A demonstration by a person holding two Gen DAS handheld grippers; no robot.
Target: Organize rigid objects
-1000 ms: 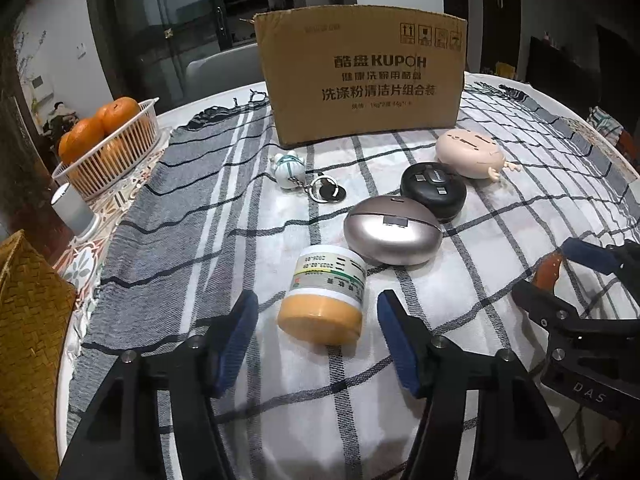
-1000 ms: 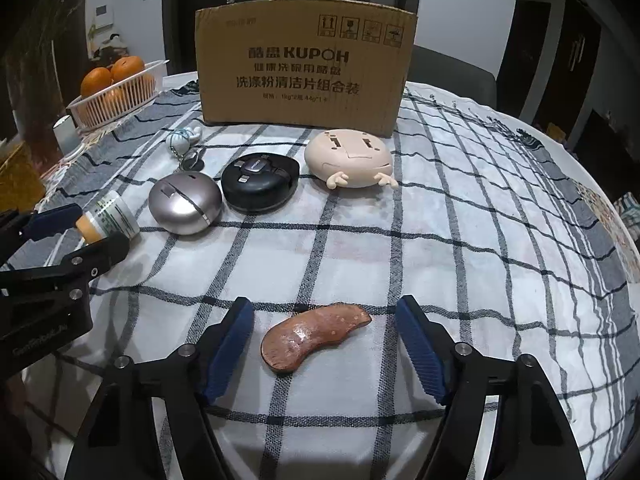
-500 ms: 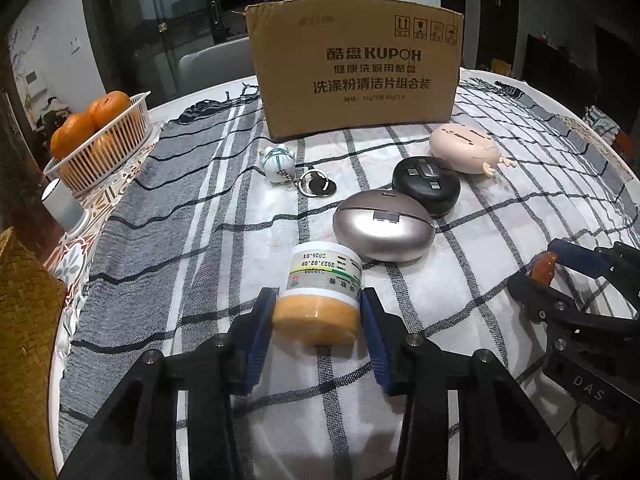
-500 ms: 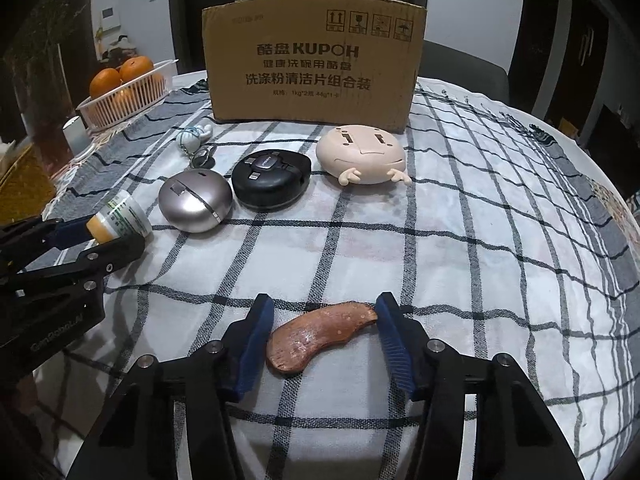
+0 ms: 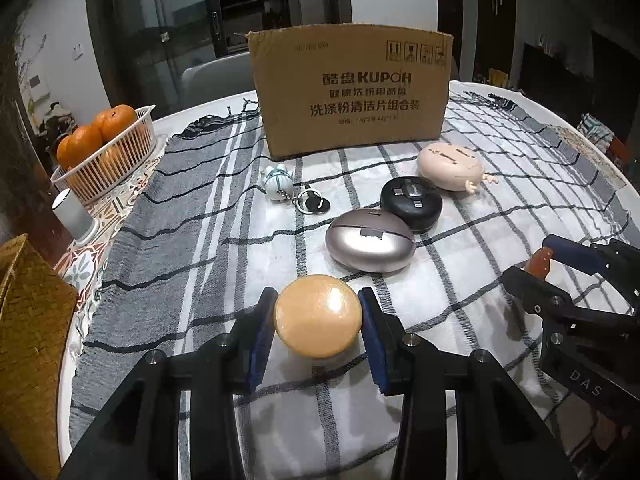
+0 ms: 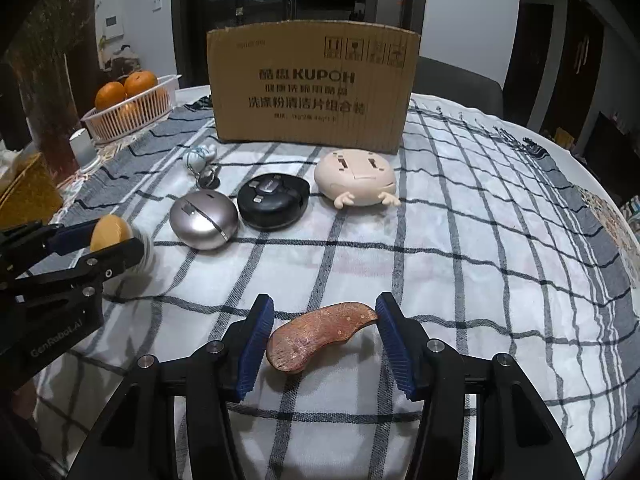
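My left gripper [image 5: 318, 326] is shut on a small jar with an orange lid [image 5: 318, 322], lifted and tipped so the lid faces the camera. It also shows in the right wrist view [image 6: 110, 230]. My right gripper [image 6: 326, 334] is shut on a curved brown wooden piece [image 6: 320, 334], held just above the cloth. On the checked cloth lie a silver oval case [image 5: 370, 244], a black round case [image 5: 412, 202], a beige cartoon-face case [image 5: 450, 166] and a keychain figure [image 5: 278, 182]. A cardboard box [image 5: 352, 88] stands behind them.
A white basket of oranges [image 5: 106, 152] and a small white cylinder [image 5: 74, 216] sit at the left table edge. A woven box [image 5: 28, 332] stands near left. The round table's rim [image 5: 600, 160] curves away at the right.
My left gripper closed on the jar, lifted it and tipped it lid-forward. My right gripper closed on the brown wooden piece and raised it slightly.
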